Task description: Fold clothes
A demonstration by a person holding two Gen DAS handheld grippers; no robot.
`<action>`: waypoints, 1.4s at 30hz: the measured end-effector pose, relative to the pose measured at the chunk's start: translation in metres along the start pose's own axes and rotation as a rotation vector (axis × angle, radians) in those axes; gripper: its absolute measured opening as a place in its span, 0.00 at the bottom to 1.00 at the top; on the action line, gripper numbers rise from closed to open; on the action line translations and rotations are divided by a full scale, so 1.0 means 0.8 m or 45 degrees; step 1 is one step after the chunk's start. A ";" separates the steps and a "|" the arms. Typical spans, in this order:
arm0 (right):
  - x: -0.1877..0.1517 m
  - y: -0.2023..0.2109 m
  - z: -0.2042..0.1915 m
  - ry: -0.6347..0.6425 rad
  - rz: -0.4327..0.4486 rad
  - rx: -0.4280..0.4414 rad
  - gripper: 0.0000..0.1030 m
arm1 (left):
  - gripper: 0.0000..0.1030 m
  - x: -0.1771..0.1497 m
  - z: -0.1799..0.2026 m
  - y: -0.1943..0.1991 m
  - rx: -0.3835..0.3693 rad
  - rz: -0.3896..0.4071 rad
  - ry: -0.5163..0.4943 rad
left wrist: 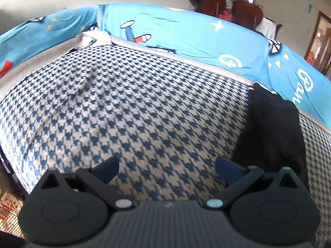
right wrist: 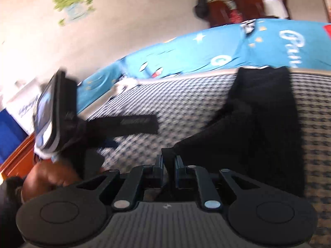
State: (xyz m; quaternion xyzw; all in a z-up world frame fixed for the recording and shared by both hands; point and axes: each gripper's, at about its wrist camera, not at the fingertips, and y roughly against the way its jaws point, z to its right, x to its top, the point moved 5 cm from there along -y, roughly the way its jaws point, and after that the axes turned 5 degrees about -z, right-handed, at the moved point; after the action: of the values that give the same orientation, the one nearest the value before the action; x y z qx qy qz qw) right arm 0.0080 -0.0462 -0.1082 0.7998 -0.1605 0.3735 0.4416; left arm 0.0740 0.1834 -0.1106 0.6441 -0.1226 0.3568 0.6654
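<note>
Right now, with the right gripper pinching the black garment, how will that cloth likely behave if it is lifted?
Probably floppy: the black garment already drapes in soft folds across the houndstooth cover. Held only at an edge by the right gripper, most would likely hang and trail. It looks light, and the open left gripper offers no support.

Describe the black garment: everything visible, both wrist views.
The black garment is a dark, soft, matte fabric, too dark to tell its type. It lies in a long, rumpled strip on the houndstooth blanket, its far end reaching the blanket's pale border next to the blue printed sheet. Its near corner is pinched in the right gripper, jaws closed on it. The left gripper is open and empty beside it; the garment sits to its right, not touched.
</note>
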 end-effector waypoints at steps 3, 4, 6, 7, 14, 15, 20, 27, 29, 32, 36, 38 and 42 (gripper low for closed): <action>-0.011 -0.021 -0.019 0.057 -0.055 0.033 0.12 | 1.00 0.001 -0.009 0.002 0.007 0.002 0.025; -0.016 -0.027 -0.023 0.080 -0.074 0.030 0.12 | 1.00 0.001 -0.010 0.003 0.008 0.001 0.028; -0.023 -0.038 -0.025 0.102 -0.114 0.026 0.12 | 1.00 0.002 -0.009 0.003 0.006 0.000 0.028; -0.027 -0.044 -0.025 0.110 -0.135 0.028 0.12 | 1.00 0.001 -0.007 0.004 0.003 0.000 0.025; -0.055 -0.065 -0.015 0.114 -0.286 0.033 0.14 | 1.00 -0.002 0.006 0.002 -0.002 -0.009 -0.013; -0.057 -0.064 -0.013 0.098 -0.296 0.050 0.14 | 1.00 -0.003 0.008 0.001 -0.002 -0.011 -0.018; -0.061 -0.054 -0.016 0.133 -0.301 0.063 0.14 | 1.00 -0.004 0.015 -0.003 0.001 -0.016 -0.038; -0.053 0.002 0.020 0.057 -0.181 -0.081 0.24 | 1.00 -0.008 0.034 -0.007 -0.044 -0.032 -0.081; -0.055 0.015 0.046 -0.023 -0.168 -0.153 0.25 | 1.00 -0.010 0.041 -0.007 -0.050 -0.033 -0.106; -0.062 0.035 0.081 -0.125 -0.150 -0.267 0.25 | 1.00 -0.013 0.049 -0.008 -0.062 -0.039 -0.128; -0.070 0.066 0.111 -0.249 -0.126 -0.355 0.27 | 1.00 -0.015 0.057 -0.011 -0.070 -0.048 -0.150; -0.076 0.080 0.120 -0.276 -0.113 -0.400 0.31 | 1.00 -0.016 0.059 -0.012 -0.077 -0.052 -0.152; -0.080 0.085 0.143 -0.385 -0.128 -0.417 0.32 | 1.00 -0.018 0.061 -0.016 -0.073 -0.058 -0.161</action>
State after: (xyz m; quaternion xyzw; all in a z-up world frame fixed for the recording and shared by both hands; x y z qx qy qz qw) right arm -0.0224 -0.1836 -0.1533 0.7712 -0.2434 0.1957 0.5547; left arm 0.0863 0.1336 -0.1224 0.6487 -0.1596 0.2965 0.6825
